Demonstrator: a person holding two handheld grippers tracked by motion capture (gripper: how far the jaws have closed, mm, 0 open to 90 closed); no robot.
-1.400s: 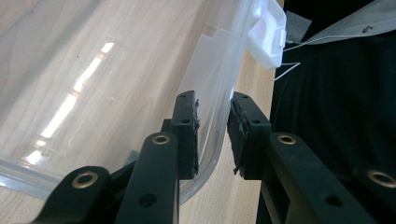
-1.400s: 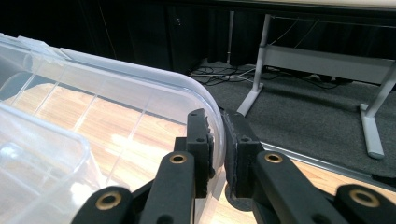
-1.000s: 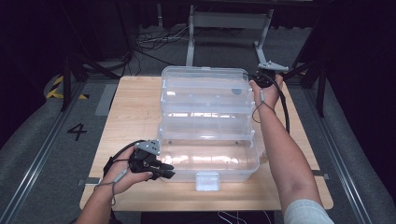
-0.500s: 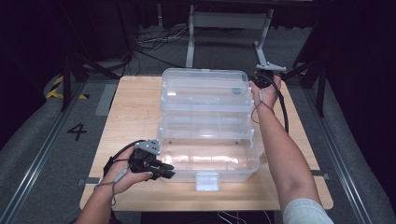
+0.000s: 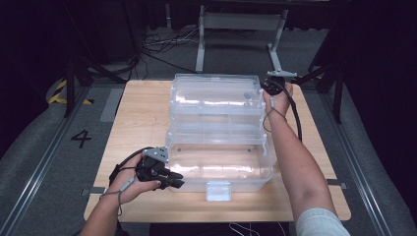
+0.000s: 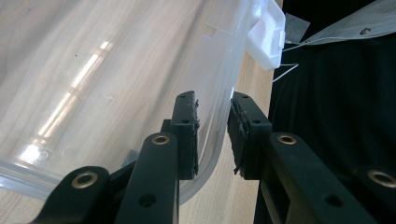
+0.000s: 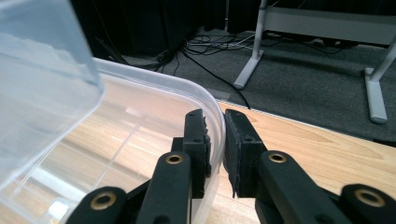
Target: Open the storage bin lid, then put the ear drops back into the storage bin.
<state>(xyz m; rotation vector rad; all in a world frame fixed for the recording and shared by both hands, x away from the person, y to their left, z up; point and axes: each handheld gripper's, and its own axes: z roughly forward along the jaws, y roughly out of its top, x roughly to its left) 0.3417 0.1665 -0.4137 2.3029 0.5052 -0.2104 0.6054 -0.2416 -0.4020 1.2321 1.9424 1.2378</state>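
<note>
Left tongs (image 5: 178,183): seen at the near left of the table in the high view, held in the person's left hand (image 5: 130,186); set narrow, with the near left corner of the clear plastic box (image 5: 219,130) between the pads. In the left gripper view (image 6: 212,135) the curved rim of the box was seen to run between the two black fingers (image 6: 184,126), the left pad lying against the wall; whether the right pad also touched could not be told.
Cable of the left tongs (image 5: 125,164): looped on the table just behind the left hand.
Clear plastic box: placed in the middle of the table (image 5: 142,113), opened out in stepped tiers, the lowest tray nearest the person and the topmost part at the far side.
White latch (image 5: 218,191): found at the middle of the box's near wall, resting on the table; also seen in the left gripper view (image 6: 267,39).
Right tongs (image 5: 265,88): held at the far right corner of the box by the right hand (image 5: 278,98), the forearm (image 5: 295,157) stretched along the box's right side. In the right gripper view (image 7: 215,140) the jaws stood narrow astride the box's rounded rim (image 7: 212,105); they had just been opening slightly, and the pads no longer pressed on the rim.
</note>
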